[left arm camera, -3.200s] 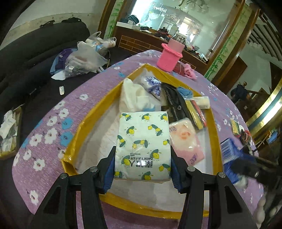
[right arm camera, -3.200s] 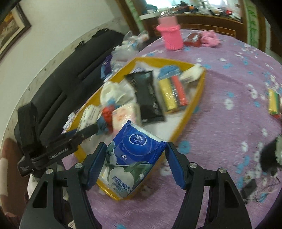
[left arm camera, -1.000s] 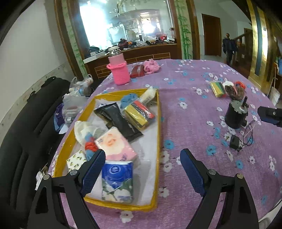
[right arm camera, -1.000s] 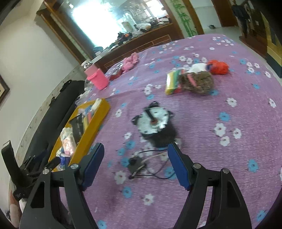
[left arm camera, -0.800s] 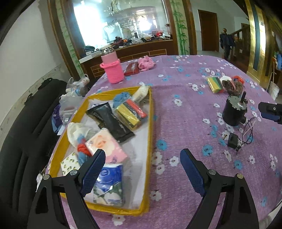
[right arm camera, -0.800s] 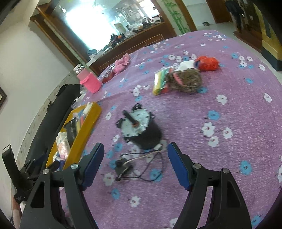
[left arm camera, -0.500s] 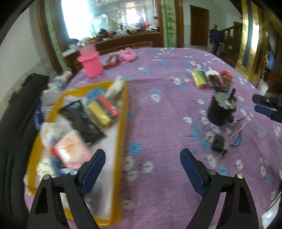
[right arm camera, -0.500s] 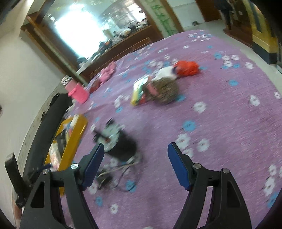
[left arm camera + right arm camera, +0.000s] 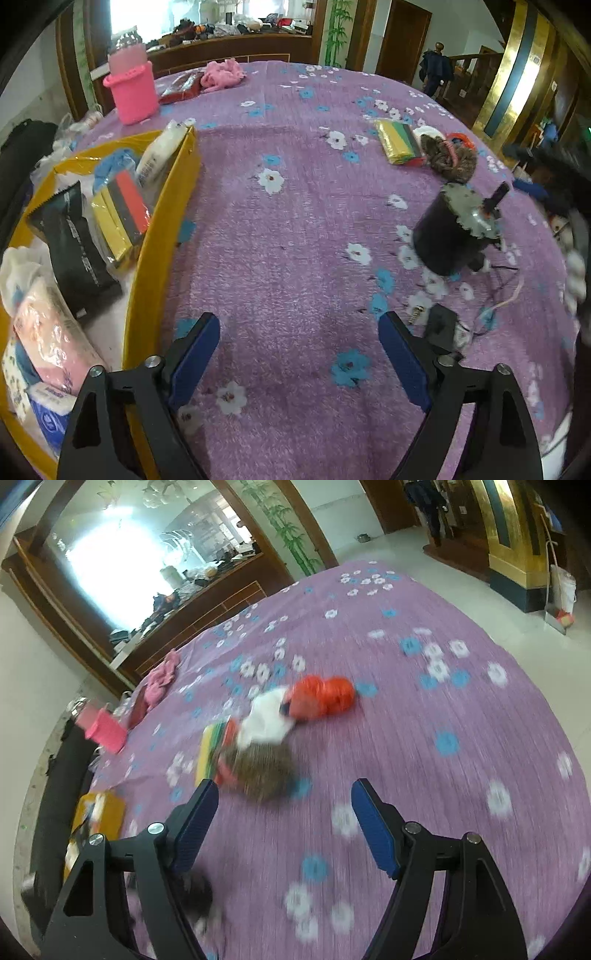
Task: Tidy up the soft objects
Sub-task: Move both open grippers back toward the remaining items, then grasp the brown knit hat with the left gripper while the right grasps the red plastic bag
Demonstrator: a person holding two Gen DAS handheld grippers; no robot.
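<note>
Round table under a purple cloth (image 9: 295, 240) printed with white and blue flowers. On it: yellow tray (image 9: 147, 266) at left edge, pink cup (image 9: 133, 92), pink cloth (image 9: 223, 72) beside a dark red packet (image 9: 181, 86), striped yellow-green pack (image 9: 397, 142) touching brown furry item (image 9: 450, 158), black motor (image 9: 448, 236) with loose wires (image 9: 498, 299).

blur: brown furry item (image 9: 264, 771) (right wrist view) | cut off: yellow tray (image 9: 147, 280), left edge

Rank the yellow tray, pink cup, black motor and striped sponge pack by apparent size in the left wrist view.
1. yellow tray
2. black motor, though nearness may inflate it
3. pink cup
4. striped sponge pack
</note>
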